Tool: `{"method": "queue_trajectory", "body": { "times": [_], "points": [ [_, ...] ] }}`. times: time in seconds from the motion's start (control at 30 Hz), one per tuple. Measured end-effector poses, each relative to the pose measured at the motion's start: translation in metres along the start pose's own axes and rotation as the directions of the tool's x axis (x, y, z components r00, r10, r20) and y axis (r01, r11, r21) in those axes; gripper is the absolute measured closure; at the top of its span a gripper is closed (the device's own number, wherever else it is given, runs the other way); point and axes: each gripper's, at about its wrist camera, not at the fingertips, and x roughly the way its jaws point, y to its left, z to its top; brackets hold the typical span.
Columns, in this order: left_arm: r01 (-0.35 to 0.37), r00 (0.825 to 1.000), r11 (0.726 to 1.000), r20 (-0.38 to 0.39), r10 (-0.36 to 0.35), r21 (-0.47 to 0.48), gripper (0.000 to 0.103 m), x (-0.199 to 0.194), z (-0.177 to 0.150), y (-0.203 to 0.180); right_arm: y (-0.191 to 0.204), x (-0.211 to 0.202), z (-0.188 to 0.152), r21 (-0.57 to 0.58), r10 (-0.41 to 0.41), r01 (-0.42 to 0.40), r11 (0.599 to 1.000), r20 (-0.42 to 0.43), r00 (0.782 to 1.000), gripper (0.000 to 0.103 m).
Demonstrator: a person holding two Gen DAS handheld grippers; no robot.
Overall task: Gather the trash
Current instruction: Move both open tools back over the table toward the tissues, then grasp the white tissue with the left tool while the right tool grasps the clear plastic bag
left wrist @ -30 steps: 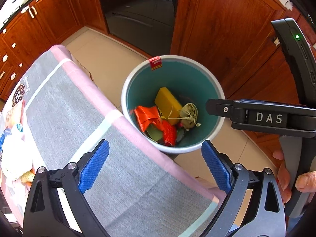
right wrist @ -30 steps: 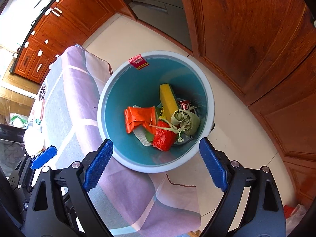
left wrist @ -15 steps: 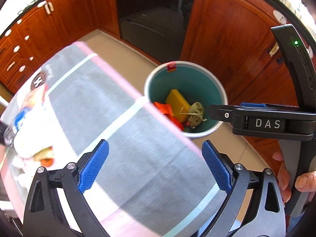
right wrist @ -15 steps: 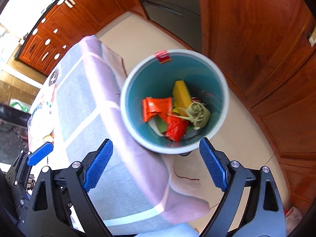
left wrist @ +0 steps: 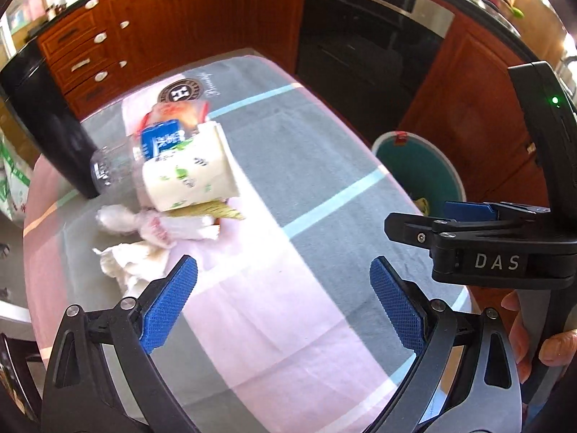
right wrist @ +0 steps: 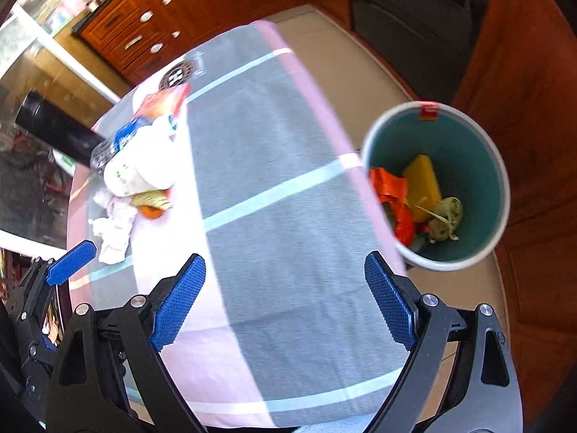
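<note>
A teal trash bin point(right wrist: 468, 137) stands on the floor beside the table, with orange, yellow and green scraps inside; it also shows in the left wrist view point(left wrist: 425, 166). On the table lies a pile of trash: a white paper cup point(left wrist: 191, 176), a clear plastic bottle with a blue label point(left wrist: 119, 166), crumpled tissues point(left wrist: 133, 256) and a red-and-white wrapper point(left wrist: 176, 112). The pile also shows in the right wrist view point(right wrist: 140, 176). My left gripper point(left wrist: 285, 303) is open and empty above the tablecloth. My right gripper point(right wrist: 285, 296) is open and empty near the table's edge.
The table is covered with a grey and pink cloth point(left wrist: 288, 166) with pale blue stripes. A black cylinder point(left wrist: 47, 126) stands at the table's far left. Wooden cabinets point(left wrist: 144, 29) and a dark oven point(left wrist: 360, 47) line the back. Tiled floor point(right wrist: 360, 68) lies around the bin.
Both grippers have swung left, away from the bin and over the table. The trash pile has come into full view. Both stay open and empty.
</note>
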Motion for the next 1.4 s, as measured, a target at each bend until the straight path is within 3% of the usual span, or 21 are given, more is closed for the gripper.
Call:
{"method": "queue_trajectory", "body": {
  "times": [0.2,0.43,0.77,1.0,1.07,1.13,1.2,1.3,1.4],
  "points": [
    [-0.014,0.999,0.992,0.027,0.017,-0.125,0.006,-0.012,-0.016,0.062,0.058,0.014,-0.002,-0.089,-0.002,-0.001,0.996,-0.034,0.999,0.017],
    [-0.030,0.999,0.977,-0.023,0.026,-0.211,0.006,0.010,-0.031,0.116,0.099,0.032,0.001,-0.129,0.007,-0.014,0.991,-0.057,0.998,0.017],
    [-0.056,0.995,0.970,-0.099,0.033,-0.235,0.006,0.056,-0.033,0.149,0.109,0.057,0.024,-0.034,0.053,-0.055,0.998,-0.066,0.996,0.017],
    [-0.021,0.995,0.971,-0.096,-0.002,-0.237,0.007,0.074,-0.025,0.158,0.131,0.073,0.034,-0.030,0.118,-0.121,0.992,-0.074,0.990,0.017],
    [-0.024,0.995,0.977,-0.099,0.003,-0.211,0.020,0.075,-0.024,0.154,0.135,0.076,0.033,-0.032,0.122,-0.125,0.992,-0.079,0.989,0.017],
    [-0.029,0.995,0.981,-0.103,0.009,-0.191,0.057,0.073,-0.027,0.152,0.139,0.078,0.032,-0.039,0.127,-0.130,0.991,-0.084,0.988,0.018],
    [0.004,0.994,0.982,-0.107,-0.024,-0.191,0.081,0.070,-0.030,0.152,0.144,0.079,0.029,-0.056,0.132,-0.137,0.989,-0.088,0.987,0.025],
    [0.012,0.994,0.981,-0.104,-0.033,-0.195,0.082,0.060,-0.040,0.157,0.155,0.081,0.025,-0.083,0.134,-0.143,0.986,-0.100,0.986,0.033],
    [0.030,0.993,0.976,-0.108,-0.054,-0.216,0.083,0.052,-0.052,0.167,0.168,0.083,0.022,-0.108,0.137,-0.150,0.983,-0.114,0.984,0.033]
  ]
}}
